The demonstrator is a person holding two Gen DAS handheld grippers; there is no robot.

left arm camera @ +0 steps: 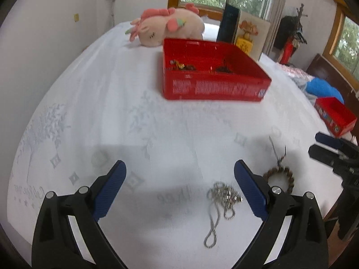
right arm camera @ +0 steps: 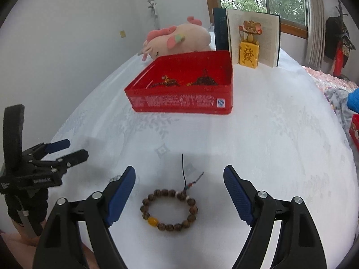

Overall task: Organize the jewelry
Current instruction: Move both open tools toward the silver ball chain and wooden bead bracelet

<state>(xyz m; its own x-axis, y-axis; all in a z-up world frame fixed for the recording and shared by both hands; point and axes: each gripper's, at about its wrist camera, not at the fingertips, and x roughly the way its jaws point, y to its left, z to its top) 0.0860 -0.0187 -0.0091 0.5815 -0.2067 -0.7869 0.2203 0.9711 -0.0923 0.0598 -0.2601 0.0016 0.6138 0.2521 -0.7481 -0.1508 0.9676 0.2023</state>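
Note:
A red tin box (left arm camera: 215, 87) sits on the white cloth with some jewelry inside; it also shows in the right wrist view (right arm camera: 181, 103). A silver chain necklace (left arm camera: 221, 204) lies between my left gripper's fingers, near the right one. My left gripper (left arm camera: 179, 168) is open and empty above it. A brown bead bracelet (right arm camera: 169, 209) with one yellow bead and a cord tail lies between my right gripper's fingers; it also shows in the left wrist view (left arm camera: 280, 176). My right gripper (right arm camera: 179, 172) is open and empty.
A pink plush toy (left arm camera: 166, 28) lies behind the box. An open book (right arm camera: 253, 38) with a mouse figurine (right arm camera: 248, 47) stands at the back. A second red box (left arm camera: 334, 116) sits at the right. The white tablecloth (left arm camera: 134, 116) covers the table.

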